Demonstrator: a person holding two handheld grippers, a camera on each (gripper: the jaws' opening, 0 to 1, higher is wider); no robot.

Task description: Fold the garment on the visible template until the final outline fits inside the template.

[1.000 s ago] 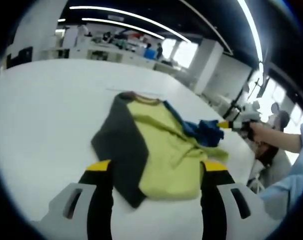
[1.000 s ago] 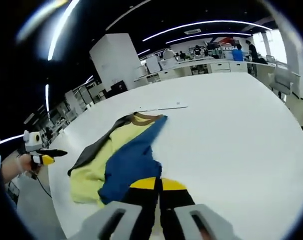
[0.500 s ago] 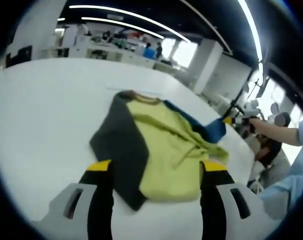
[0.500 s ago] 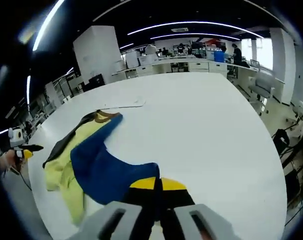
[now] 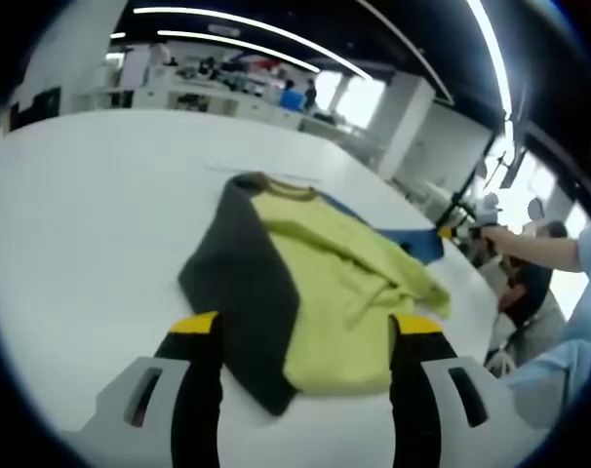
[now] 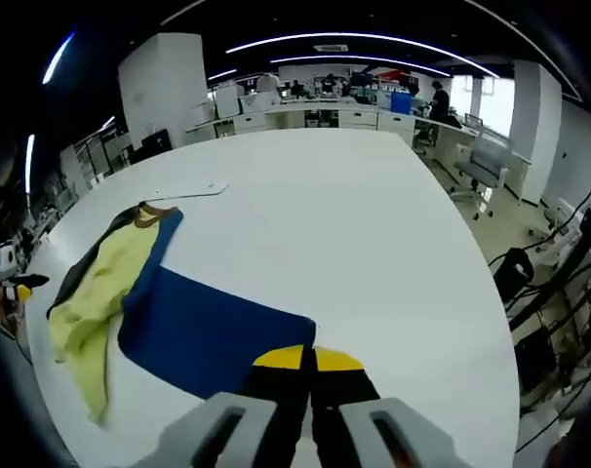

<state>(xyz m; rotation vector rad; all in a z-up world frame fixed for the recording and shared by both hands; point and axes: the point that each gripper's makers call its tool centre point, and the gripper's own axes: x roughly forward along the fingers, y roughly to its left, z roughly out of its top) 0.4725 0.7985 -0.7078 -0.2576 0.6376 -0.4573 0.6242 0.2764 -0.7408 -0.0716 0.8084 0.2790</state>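
Observation:
A long-sleeved top lies on the white table [image 5: 71, 195]. It has a yellow-green body [image 5: 325, 283], a dark grey sleeve [image 5: 242, 283], a brown collar [image 5: 281, 188] and a blue sleeve [image 6: 203, 327]. My right gripper [image 6: 310, 356] is shut on the end of the blue sleeve, which stretches out flat away from the body [image 6: 96, 292]. In the left gripper view the right gripper [image 5: 444, 232] holds the blue sleeve [image 5: 417, 244] at the far right. My left gripper [image 5: 305, 331] hangs open over the garment's near hem, holding nothing. It also shows as the left gripper [image 6: 22, 289] at the edge of the right gripper view.
A thin pale strip [image 6: 183, 190] lies flat on the table beyond the collar. The table edge [image 6: 491, 322] runs close on the right, with chairs and cables [image 6: 559, 283] past it. Desks and people stand far back. A hand and light blue sleeve [image 5: 569, 292] are at the right.
My right gripper has drawn the blue sleeve off the yellow-green body and out to the side, where it now lies spread flat. The left gripper has stayed open in place.

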